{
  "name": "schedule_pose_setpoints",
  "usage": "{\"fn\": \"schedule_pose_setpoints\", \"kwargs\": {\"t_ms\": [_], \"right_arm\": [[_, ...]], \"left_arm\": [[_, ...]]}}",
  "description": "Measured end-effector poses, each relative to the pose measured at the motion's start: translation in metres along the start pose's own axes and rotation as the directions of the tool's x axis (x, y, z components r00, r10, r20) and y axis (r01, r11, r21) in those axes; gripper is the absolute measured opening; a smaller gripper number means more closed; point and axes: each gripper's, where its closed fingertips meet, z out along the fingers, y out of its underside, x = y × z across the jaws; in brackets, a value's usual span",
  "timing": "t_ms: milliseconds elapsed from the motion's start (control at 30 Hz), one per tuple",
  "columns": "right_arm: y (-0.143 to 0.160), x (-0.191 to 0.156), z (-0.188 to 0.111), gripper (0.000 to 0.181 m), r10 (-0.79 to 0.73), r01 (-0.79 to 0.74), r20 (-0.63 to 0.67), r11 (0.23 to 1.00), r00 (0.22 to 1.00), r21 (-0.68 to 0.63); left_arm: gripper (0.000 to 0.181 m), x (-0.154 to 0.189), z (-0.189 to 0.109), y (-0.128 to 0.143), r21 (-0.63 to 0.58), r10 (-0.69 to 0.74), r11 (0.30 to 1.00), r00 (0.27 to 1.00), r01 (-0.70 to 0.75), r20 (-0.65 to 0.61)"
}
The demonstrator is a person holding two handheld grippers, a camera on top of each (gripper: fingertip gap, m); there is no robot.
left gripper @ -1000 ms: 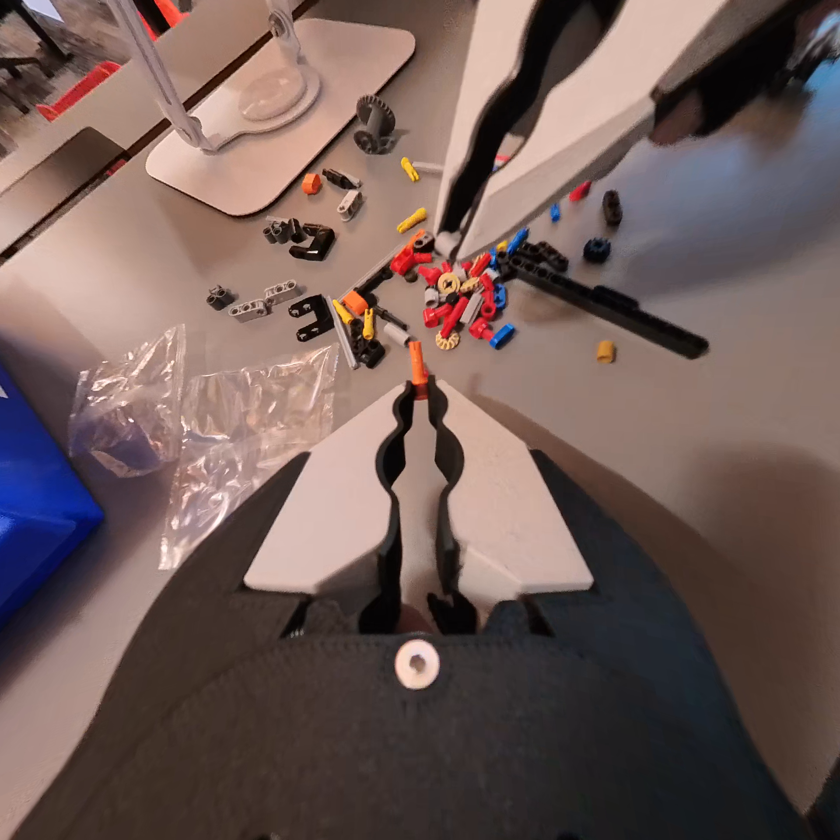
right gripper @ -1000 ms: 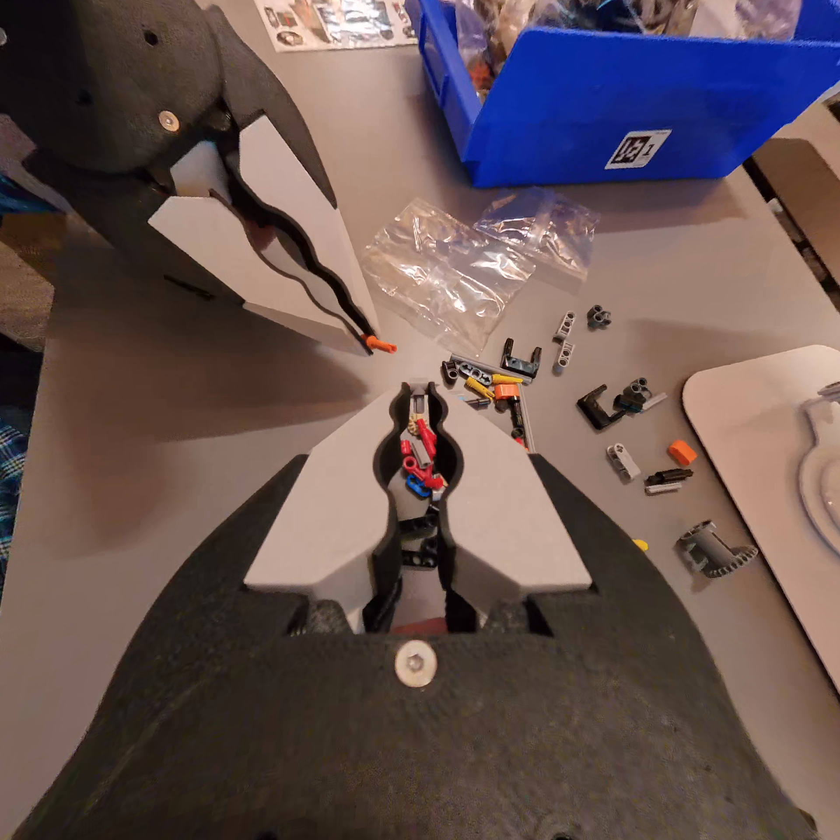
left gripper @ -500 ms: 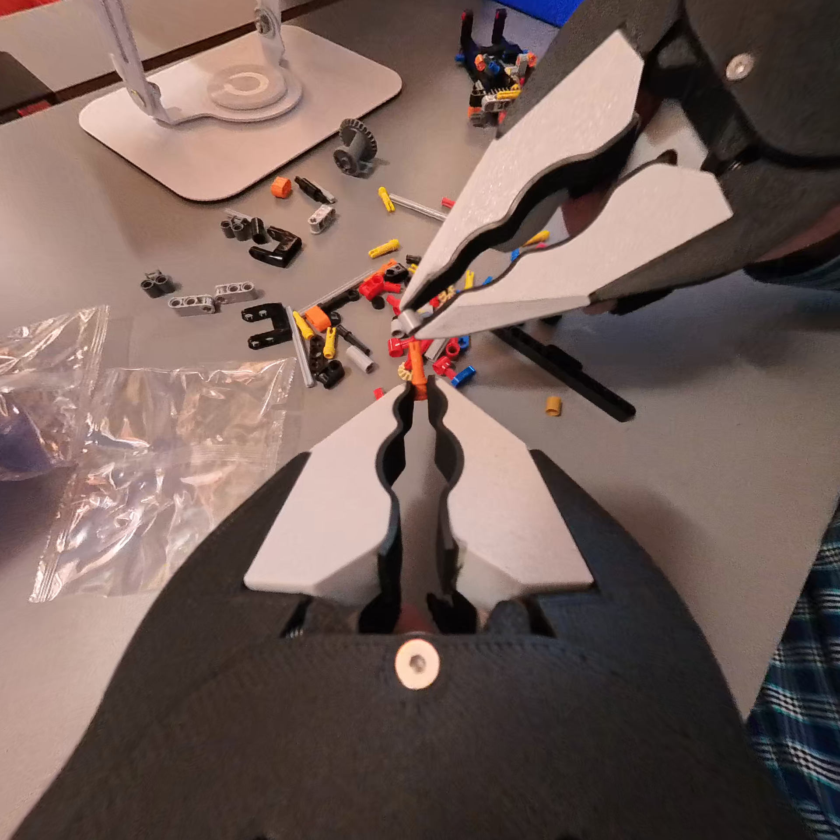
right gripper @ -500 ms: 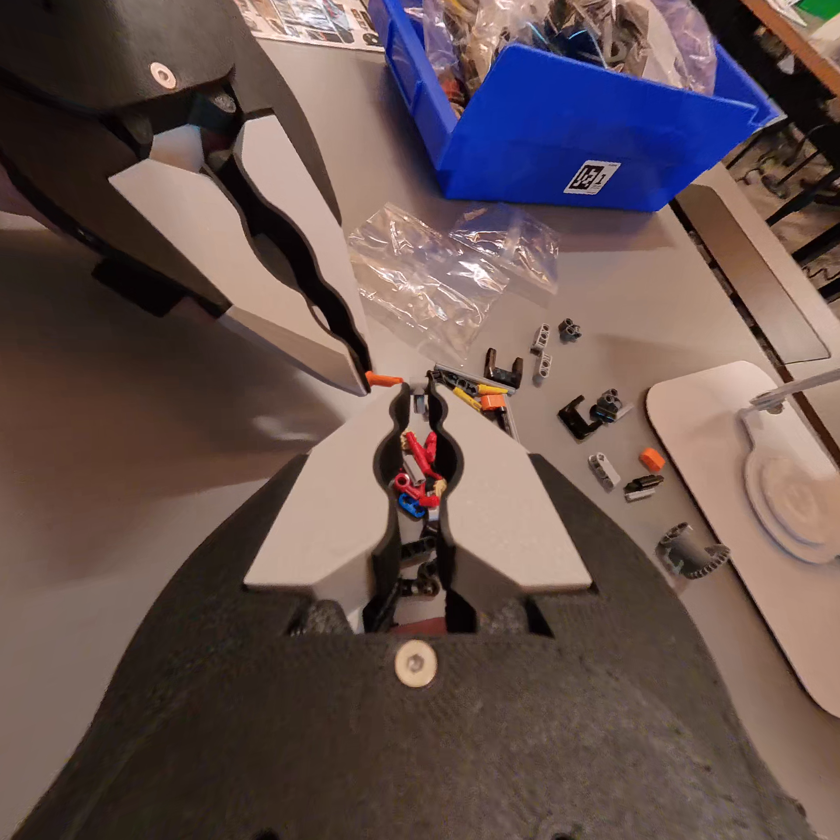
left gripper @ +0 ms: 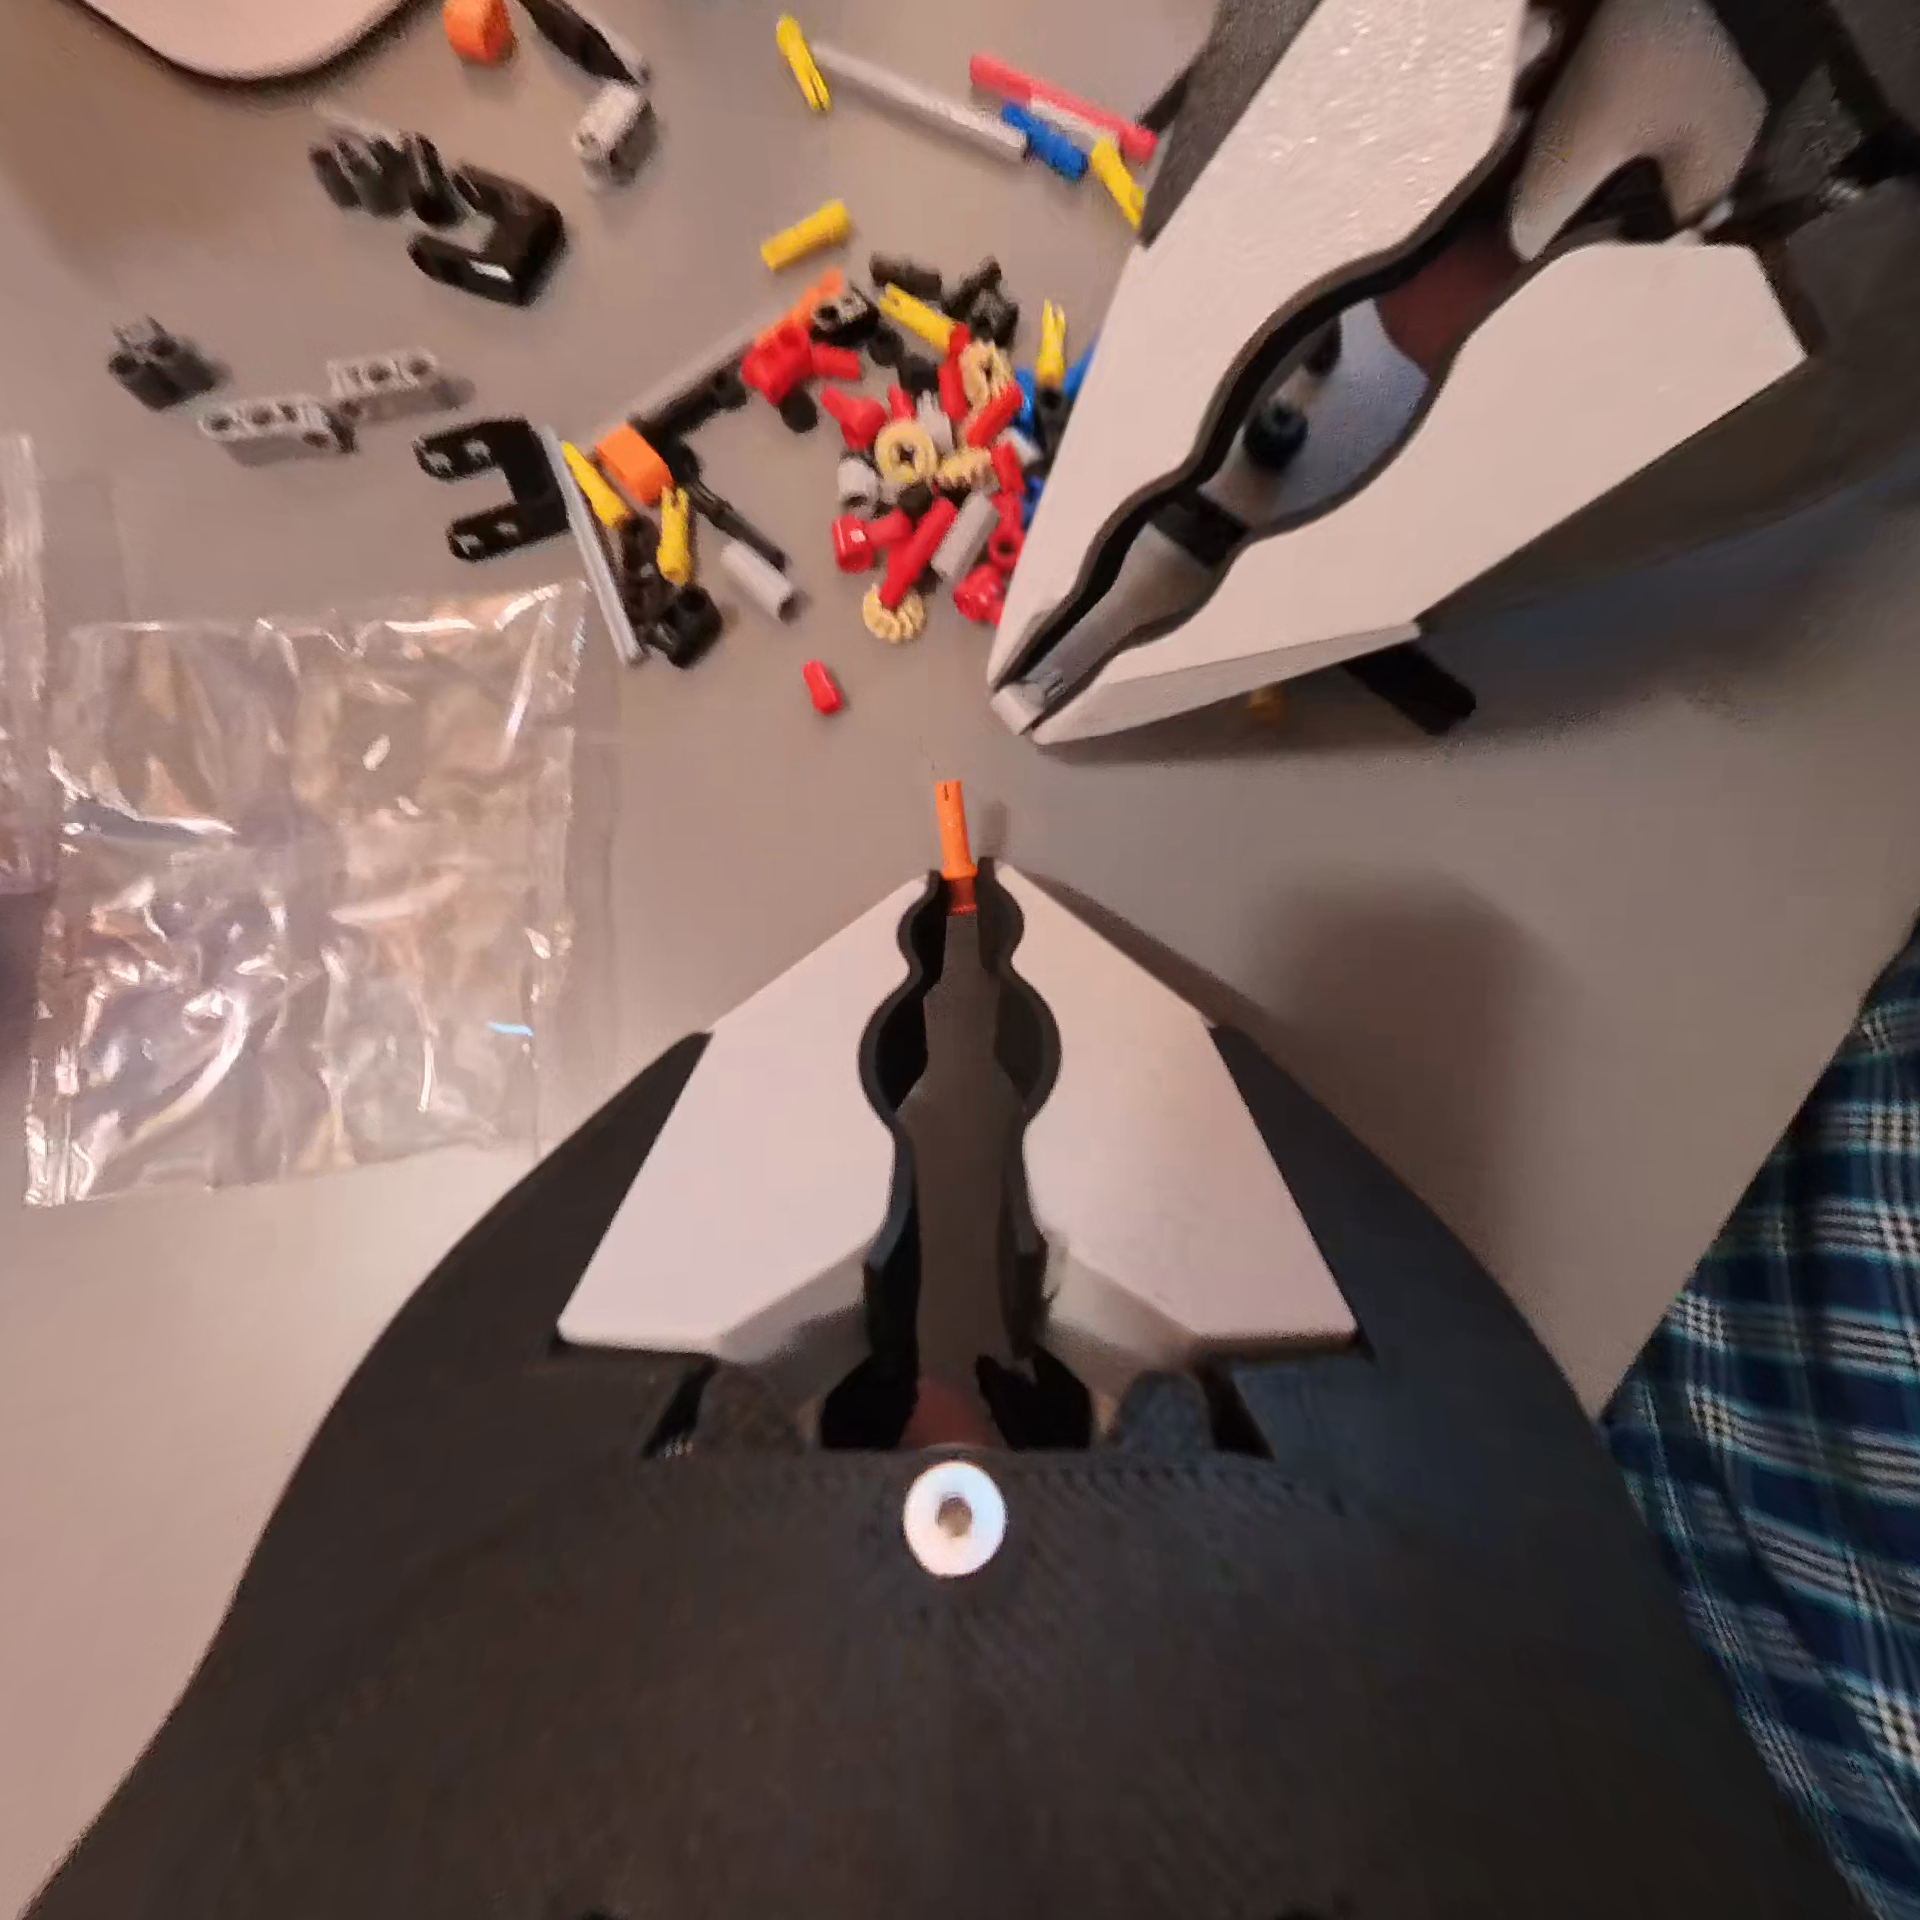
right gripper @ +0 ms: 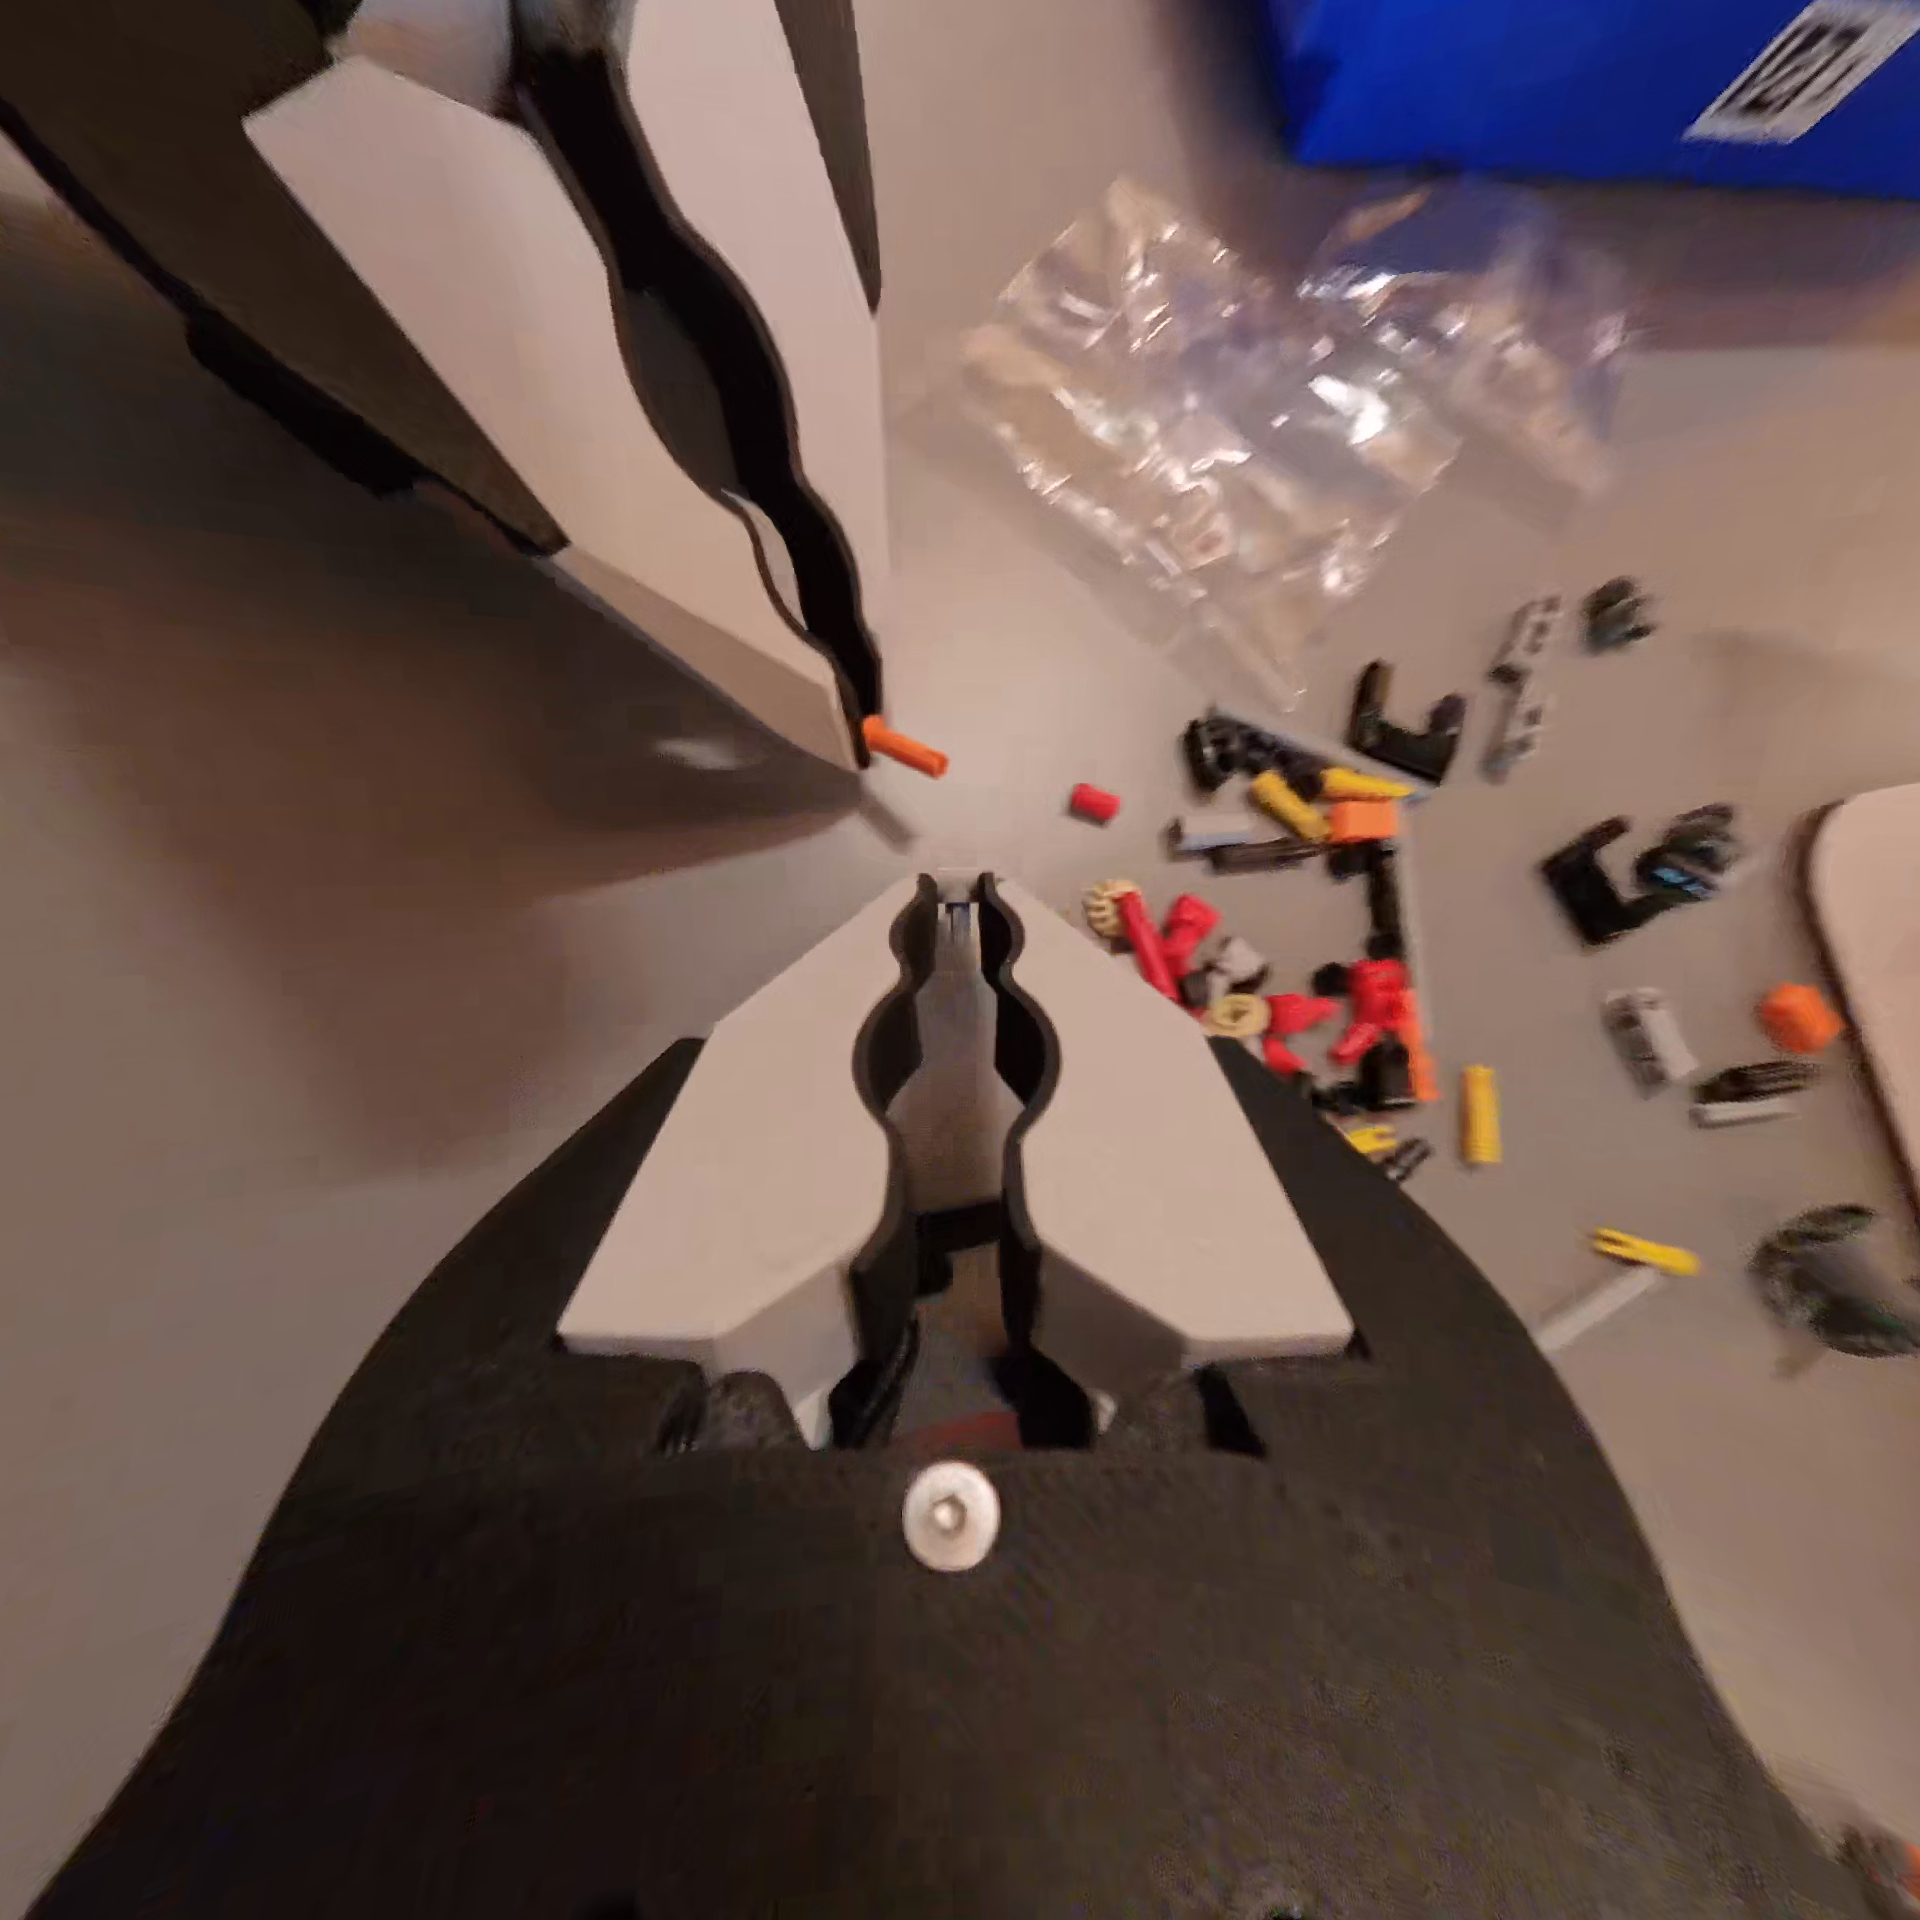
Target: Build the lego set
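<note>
The left gripper [left gripper: 961, 878] has its jaws pressed together on a thin orange pin [left gripper: 952, 831], which sticks straight out past the tips above the grey table [left gripper: 312, 1351]. The right gripper [right gripper: 958, 883] pinches a small light grey piece [left gripper: 1023, 698] at its very tips; in its own view that piece is blurred and mostly hidden between the fingers, so its shape is hard to make out. The two tips stand near each other but apart.

The loose lego pile [left gripper: 935, 457] of red, yellow, tan and black parts lies just beyond, partly covered by the right gripper in the left wrist view. A lone red stud [left gripper: 821, 688] sits between the pile and the grippers. Two clear plastic bags [right gripper: 1247, 436] lie beside the pile, blurred. A blue bin [right gripper: 1558, 94] is cut off at the top edge and bears a white sticker with a square code. A white pad [right gripper: 1870, 935] is cut off at the right edge. Plaid fabric [left gripper: 1787, 1351] fills the lower right corner of the left wrist view.
</note>
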Motion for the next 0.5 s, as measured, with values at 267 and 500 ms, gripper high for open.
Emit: {"fn": "schedule_pose_setpoints", "kwargs": {"t_ms": [267,500], "right_arm": [[-0.004,-0.018,0.012,0.021,0.101,-0.097,0.085,0.994,0.991,-0.054],[0.0,-0.018,0.011,0.002,0.132,-0.127,0.109,0.991,0.985,-0.052]], "left_arm": [[0.003,0.006,-0.007,0.016,-0.126,0.072,0.99,0.997,-0.07,0.007],[0.003,0.007,-0.01,0.021,-0.205,0.206,0.959,0.978,-0.195,0.032]]}}
